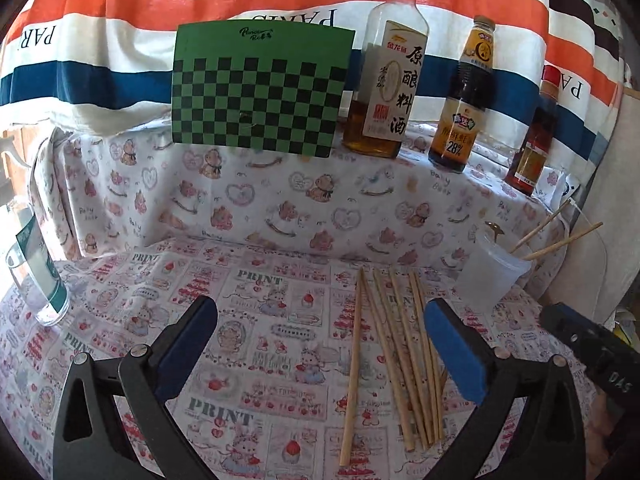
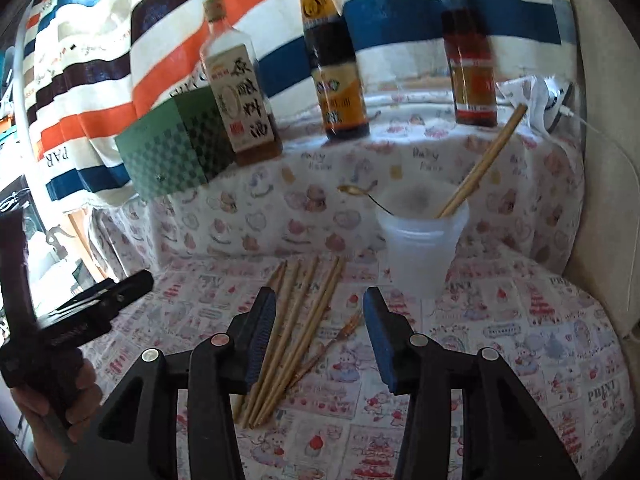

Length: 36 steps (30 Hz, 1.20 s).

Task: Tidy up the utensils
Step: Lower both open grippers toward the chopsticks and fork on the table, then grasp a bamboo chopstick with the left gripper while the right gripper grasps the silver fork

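Several wooden chopsticks [image 1: 400,356] [image 2: 288,340] lie side by side on the printed tablecloth. A thin, darker small utensil [image 2: 340,332] lies beside them. A translucent plastic cup [image 1: 488,276] [image 2: 420,248] stands behind them, holding two chopsticks [image 2: 480,164] and a gold spoon [image 2: 352,190]. My left gripper [image 1: 324,332] hovers wide open, with the chopsticks lying on the cloth near its right finger. My right gripper [image 2: 320,320] is open over the same chopsticks, its pads not touching them.
Three sauce bottles [image 1: 384,80] [image 2: 336,60] and a green checkered board [image 1: 260,88] stand on the raised ledge behind. A clear water bottle [image 1: 36,280] stands at the left. A hand holds the left gripper's body [image 2: 80,312]. Striped cloth hangs at the back.
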Motion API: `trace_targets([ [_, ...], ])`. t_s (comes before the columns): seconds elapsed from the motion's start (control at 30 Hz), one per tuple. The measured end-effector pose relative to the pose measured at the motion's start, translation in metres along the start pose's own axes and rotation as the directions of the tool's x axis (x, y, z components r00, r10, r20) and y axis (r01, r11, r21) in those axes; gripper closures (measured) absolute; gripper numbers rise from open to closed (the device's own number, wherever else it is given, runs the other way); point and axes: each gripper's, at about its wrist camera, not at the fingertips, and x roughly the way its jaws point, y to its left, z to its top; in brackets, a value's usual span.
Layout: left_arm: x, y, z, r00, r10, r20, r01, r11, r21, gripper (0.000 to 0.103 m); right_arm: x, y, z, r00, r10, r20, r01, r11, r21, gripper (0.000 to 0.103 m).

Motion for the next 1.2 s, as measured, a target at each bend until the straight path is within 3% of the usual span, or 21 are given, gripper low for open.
trace_targets([
  [0.2,0.008,-0.005,-0.004,0.998,0.061,-0.024,-0.060,0.996,0.068,0.000,0.024,-0.012,-0.008,0.994,0.037,-0.103,-0.033,0.999,0.041,0.055],
  [0.33,0.033,-0.006,-0.012,0.983,0.063,-0.170,-0.046,0.994,0.101,0.002,0.034,-0.017,-0.011,0.984,0.075,-0.163,-0.061,0.994,0.087,0.055],
  [0.43,0.048,-0.007,-0.020,0.964,0.034,-0.264,-0.009,0.995,0.097,0.014,0.037,-0.016,-0.013,0.983,0.058,-0.174,-0.044,0.996,0.082,0.055],
  [0.5,0.055,-0.009,-0.024,0.949,0.052,-0.312,-0.022,0.995,0.100,0.044,0.039,-0.016,-0.014,0.982,0.054,-0.183,-0.040,0.996,0.077,0.055],
  [0.57,0.061,-0.011,-0.028,0.934,0.030,-0.356,0.002,0.996,0.089,0.063,0.041,-0.015,-0.013,0.978,0.054,-0.203,-0.039,0.996,0.077,0.055],
  [0.7,0.066,-0.013,-0.034,0.907,-0.052,-0.419,0.078,0.996,0.046,0.070,0.039,-0.018,-0.012,0.977,0.060,-0.204,-0.043,0.995,0.087,0.055],
  [0.83,0.066,-0.018,-0.038,0.890,-0.079,-0.448,0.113,0.992,0.049,0.071,0.041,-0.014,-0.014,0.978,0.025,-0.206,-0.014,0.998,0.056,0.055],
  [1.0,0.076,-0.024,-0.047,0.840,-0.093,-0.535,0.145,0.988,0.054,0.084,0.043,-0.014,-0.015,0.977,0.012,-0.213,-0.002,0.999,0.046,0.055],
  [1.03,0.074,-0.026,-0.048,0.849,-0.072,-0.523,0.135,0.987,0.083,0.086,0.043,-0.014,-0.015,0.977,0.008,-0.211,0.001,0.999,0.043,0.055],
  [1.07,0.074,-0.028,-0.050,0.849,-0.055,-0.525,0.127,0.986,0.103,0.096,0.042,-0.014,-0.015,0.978,0.004,-0.207,0.005,0.999,0.040,0.055],
  [1.17,0.071,-0.031,-0.051,0.859,-0.049,-0.509,0.131,0.983,0.127,0.097,0.040,-0.015,-0.014,0.981,-0.012,-0.195,0.019,0.999,0.034,0.055],
  [1.2,0.068,-0.031,-0.049,0.873,-0.043,-0.486,0.120,0.984,0.129,0.097,0.039,-0.015,-0.014,0.981,-0.015,-0.192,0.022,0.999,0.033,0.055],
])
